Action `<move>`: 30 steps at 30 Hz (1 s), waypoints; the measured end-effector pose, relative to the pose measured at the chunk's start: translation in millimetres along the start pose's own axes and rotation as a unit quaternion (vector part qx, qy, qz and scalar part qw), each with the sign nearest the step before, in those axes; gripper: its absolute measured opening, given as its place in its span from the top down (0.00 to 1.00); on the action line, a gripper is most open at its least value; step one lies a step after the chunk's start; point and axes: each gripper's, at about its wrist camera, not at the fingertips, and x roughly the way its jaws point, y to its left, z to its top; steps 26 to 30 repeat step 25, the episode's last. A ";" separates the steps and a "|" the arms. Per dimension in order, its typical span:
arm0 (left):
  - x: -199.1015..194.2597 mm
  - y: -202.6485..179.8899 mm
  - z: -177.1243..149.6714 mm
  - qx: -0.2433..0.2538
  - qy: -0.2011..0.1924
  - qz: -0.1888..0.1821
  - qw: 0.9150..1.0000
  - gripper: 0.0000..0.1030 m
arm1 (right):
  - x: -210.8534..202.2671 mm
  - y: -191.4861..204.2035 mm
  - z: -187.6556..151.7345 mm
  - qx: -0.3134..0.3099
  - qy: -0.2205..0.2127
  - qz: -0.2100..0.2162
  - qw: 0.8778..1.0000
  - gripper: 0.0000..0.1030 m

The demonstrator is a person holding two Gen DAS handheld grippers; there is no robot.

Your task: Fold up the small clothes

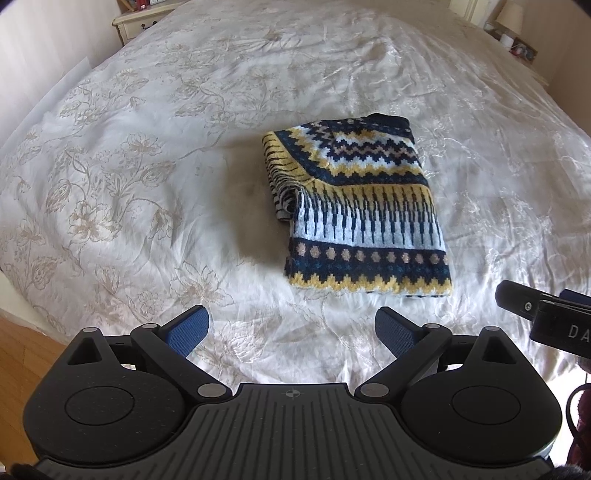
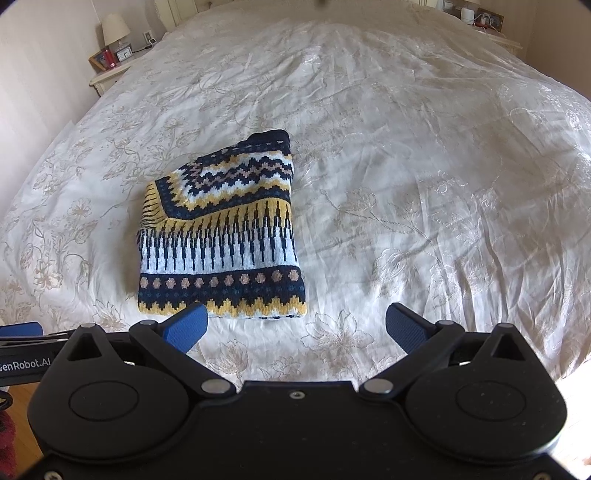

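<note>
A small knitted sweater (image 1: 358, 206) with navy, yellow and white patterns lies folded into a compact rectangle on the white bedspread (image 1: 147, 184). It also shows in the right wrist view (image 2: 221, 236). My left gripper (image 1: 291, 332) is open and empty, held back from the sweater's near hem, slightly to its left. My right gripper (image 2: 295, 328) is open and empty, just short of the near hem and to its right. The right gripper's edge shows in the left wrist view (image 1: 546, 317).
The bedspread (image 2: 424, 166) has a beige floral print and is wrinkled. A nightstand (image 1: 136, 22) stands at the far left, another with a lamp (image 2: 110, 48) in the right wrist view. Wooden floor (image 1: 26, 354) lies below the bed's near edge.
</note>
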 end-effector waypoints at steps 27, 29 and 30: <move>9.8 -9.3 5.0 0.000 0.005 0.004 1.000 0.05 | 14.6 -2.7 3.0 0.003 0.013 0.008 1.000 0.01; 9.8 -9.3 5.0 0.000 0.005 0.004 1.000 0.05 | 14.6 -2.7 3.0 0.003 0.013 0.008 1.000 0.01; 9.8 -9.3 5.0 0.000 0.005 0.004 1.000 0.05 | 14.6 -2.7 3.0 0.003 0.013 0.008 1.000 0.01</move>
